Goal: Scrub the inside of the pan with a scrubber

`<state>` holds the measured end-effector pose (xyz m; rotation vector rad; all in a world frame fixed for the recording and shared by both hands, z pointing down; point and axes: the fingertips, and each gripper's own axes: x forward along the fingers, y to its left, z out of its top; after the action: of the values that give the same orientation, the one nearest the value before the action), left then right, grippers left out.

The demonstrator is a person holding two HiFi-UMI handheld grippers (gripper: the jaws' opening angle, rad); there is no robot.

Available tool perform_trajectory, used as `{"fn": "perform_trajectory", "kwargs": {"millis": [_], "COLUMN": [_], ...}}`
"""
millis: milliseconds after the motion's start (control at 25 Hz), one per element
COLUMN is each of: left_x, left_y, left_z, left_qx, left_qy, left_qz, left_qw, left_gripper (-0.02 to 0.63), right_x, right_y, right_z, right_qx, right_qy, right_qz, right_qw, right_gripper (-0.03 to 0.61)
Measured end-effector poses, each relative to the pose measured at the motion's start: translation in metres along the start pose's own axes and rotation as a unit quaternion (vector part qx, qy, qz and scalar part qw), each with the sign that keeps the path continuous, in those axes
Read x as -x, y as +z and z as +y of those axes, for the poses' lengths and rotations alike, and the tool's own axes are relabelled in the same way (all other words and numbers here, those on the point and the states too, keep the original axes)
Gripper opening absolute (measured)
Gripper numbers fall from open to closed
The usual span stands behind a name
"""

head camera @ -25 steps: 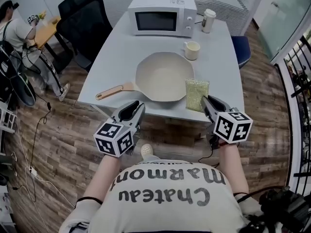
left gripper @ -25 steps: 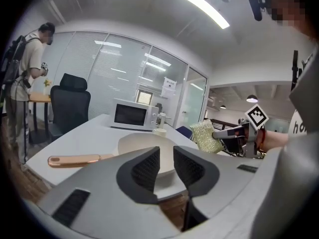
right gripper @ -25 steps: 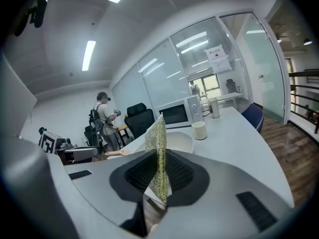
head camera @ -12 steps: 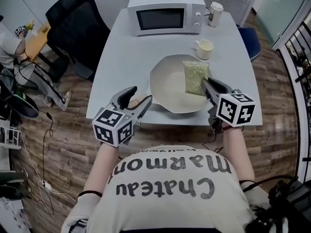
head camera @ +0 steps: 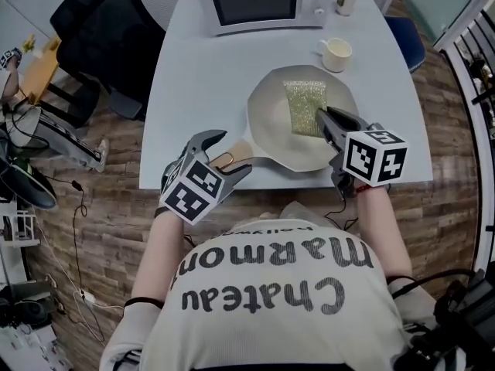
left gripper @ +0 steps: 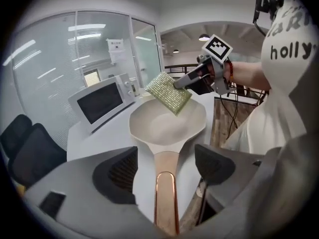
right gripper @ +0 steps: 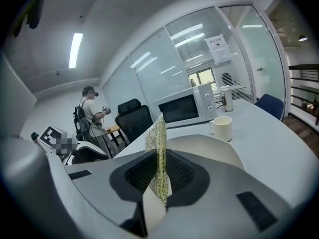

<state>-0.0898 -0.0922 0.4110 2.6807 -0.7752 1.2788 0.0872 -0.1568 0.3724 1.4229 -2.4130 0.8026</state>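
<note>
The right gripper is clamped on the scrubber, holding it over the pan on the table; the left gripper is opening wide, the handle lying untouched between its jaws

An office is shown. Glass partition walls are seen on the far side, and strip lights are set in the ceiling. Black office chairs are placed at the left of a white table, with a microwave stood at its far end. A wood-patterned floor is laid, and cables are trailed across it at the left.
</note>
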Motion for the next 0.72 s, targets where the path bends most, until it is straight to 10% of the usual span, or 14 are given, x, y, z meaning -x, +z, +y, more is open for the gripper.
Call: {"fn": "perform_trajectory", "kwargs": {"millis": [440, 720], "left_x": [-0.044, -0.063], "left_y": [-0.034, -0.039], "left_z": [-0.004, -0.007], "left_qx": [-0.156, -0.1], "left_qy": [0.006, -0.045], "left_qz": [0.117, 0.136], "left_qw": [0.9808, 0.9847], "left_gripper": [0.368, 0.373], "right_x": [-0.027, -0.054], "right_y": [-0.031, -0.045], "right_z": [0.004, 0.0], "right_qx": [-0.012, 0.04], "right_qy": [0.058, 0.097], "right_qz": [0.056, 0.114], "right_qw": [0.997, 0.988], "right_gripper": [0.054, 0.054]}}
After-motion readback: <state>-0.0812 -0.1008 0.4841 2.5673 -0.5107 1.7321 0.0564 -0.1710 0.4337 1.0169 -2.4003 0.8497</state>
